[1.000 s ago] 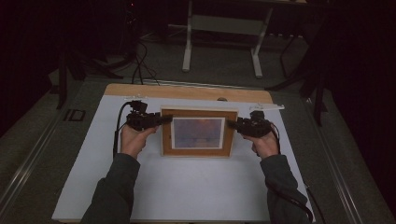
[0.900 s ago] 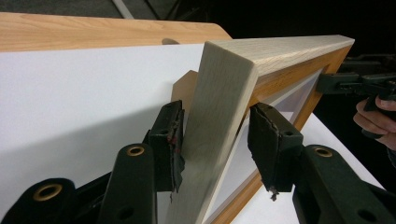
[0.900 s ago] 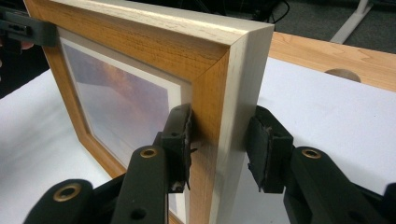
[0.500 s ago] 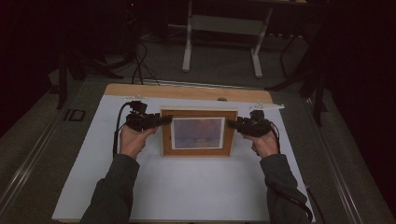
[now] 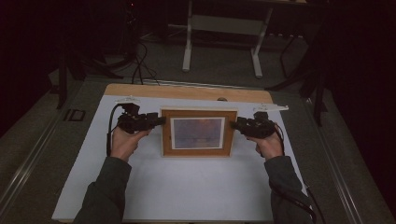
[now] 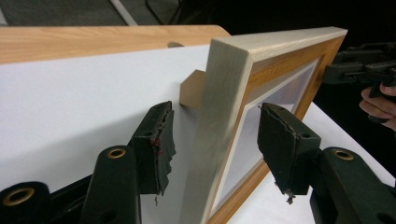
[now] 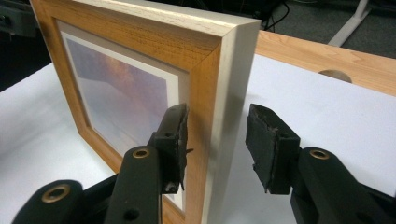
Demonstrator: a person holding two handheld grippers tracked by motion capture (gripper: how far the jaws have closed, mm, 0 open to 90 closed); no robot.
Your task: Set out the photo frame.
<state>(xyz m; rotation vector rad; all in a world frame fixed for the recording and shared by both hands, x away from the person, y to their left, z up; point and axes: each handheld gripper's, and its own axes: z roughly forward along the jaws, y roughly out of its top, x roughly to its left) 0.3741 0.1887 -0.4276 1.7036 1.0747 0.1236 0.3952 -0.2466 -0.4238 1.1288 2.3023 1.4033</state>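
A wooden picture frame (image 5: pixel 198 133) with a pale outer edge and a bluish picture stands leaning back on the white table cover (image 5: pixel 187 186). A tan prop (image 6: pixel 190 89) shows behind it. My left gripper (image 5: pixel 159 121) is at the frame's left edge. Its jaws are open and straddle that edge (image 6: pixel 219 135), one pad (image 6: pixel 156 140) behind and one in front, with gaps on both sides. My right gripper (image 5: pixel 235 124) is at the frame's right edge, also open, straddling it (image 7: pixel 219 135). Its front pad (image 7: pixel 175 133) is close to the frame's face.
A bare wooden table strip (image 5: pixel 187 91) with a round hole (image 7: pixel 337 74) runs along the far side. Beyond it are a white desk stand (image 5: pixel 222 28) and floor cables (image 5: pixel 137 60). The person's forearms enter from the bottom.
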